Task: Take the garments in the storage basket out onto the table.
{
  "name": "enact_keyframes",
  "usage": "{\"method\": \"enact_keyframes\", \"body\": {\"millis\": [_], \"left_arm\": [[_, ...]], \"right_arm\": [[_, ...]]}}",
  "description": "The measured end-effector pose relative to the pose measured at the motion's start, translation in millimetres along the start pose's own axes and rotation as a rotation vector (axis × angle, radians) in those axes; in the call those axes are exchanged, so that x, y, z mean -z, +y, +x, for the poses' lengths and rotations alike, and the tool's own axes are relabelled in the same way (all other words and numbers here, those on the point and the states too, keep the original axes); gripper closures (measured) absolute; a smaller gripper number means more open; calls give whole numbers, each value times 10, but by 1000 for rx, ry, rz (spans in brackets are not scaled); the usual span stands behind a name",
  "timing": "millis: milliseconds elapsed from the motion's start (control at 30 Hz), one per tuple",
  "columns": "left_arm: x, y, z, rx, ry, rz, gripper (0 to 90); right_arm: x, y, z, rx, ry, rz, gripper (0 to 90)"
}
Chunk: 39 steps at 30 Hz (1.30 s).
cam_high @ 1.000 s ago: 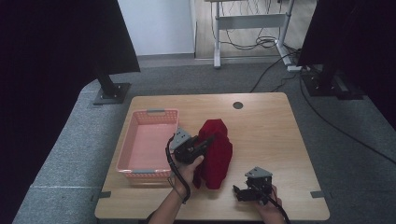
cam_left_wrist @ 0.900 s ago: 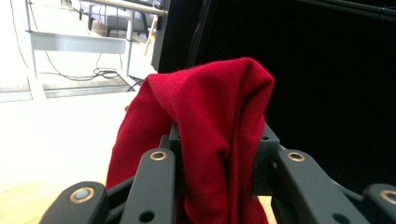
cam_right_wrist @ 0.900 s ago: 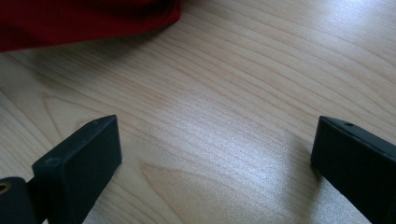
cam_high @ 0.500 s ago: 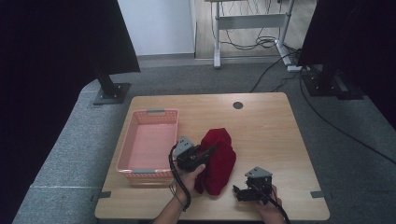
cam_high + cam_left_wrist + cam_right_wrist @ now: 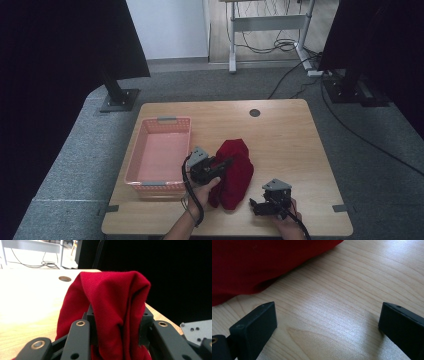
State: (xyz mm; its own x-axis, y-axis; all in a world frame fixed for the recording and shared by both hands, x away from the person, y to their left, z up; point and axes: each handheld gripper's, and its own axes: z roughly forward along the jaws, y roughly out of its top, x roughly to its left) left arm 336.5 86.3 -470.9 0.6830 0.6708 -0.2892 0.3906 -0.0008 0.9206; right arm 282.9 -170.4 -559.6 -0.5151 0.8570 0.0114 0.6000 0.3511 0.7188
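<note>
Our left gripper pinches the red cloth beside the basket; our right gripper rests spread on the table.

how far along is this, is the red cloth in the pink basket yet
Not yet. Done: the left gripper is shut on the red cloth, its fold draped between the jaws. In hand: the cloth lies beside the pink basket, partly on the table. Left, probably: getting it into the basket. The right gripper sits open.
</note>
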Motion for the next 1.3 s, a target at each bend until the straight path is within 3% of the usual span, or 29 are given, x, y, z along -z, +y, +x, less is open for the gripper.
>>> {"method": "enact_keyframes", "body": {"millis": [533, 700, 800, 1000, 1300], "left_arm": [[-18, -126, 12, 41, -44, 62, 559], [-18, -127, 29, 85, -32, 71, 484], [-39, -113, 38, 98, -47, 110, 418], [-23, -93, 17, 77, -27, 152, 270], [40, -73, 17, 50, -21, 157, 239]], "right_arm": [[0, 0, 0, 0, 0, 0, 15], [0, 0, 0, 0, 0, 0, 15], [0, 0, 0, 0, 0, 0, 15], [0, 0, 0, 0, 0, 0, 15], [0, 0, 0, 0, 0, 0, 15]]}}
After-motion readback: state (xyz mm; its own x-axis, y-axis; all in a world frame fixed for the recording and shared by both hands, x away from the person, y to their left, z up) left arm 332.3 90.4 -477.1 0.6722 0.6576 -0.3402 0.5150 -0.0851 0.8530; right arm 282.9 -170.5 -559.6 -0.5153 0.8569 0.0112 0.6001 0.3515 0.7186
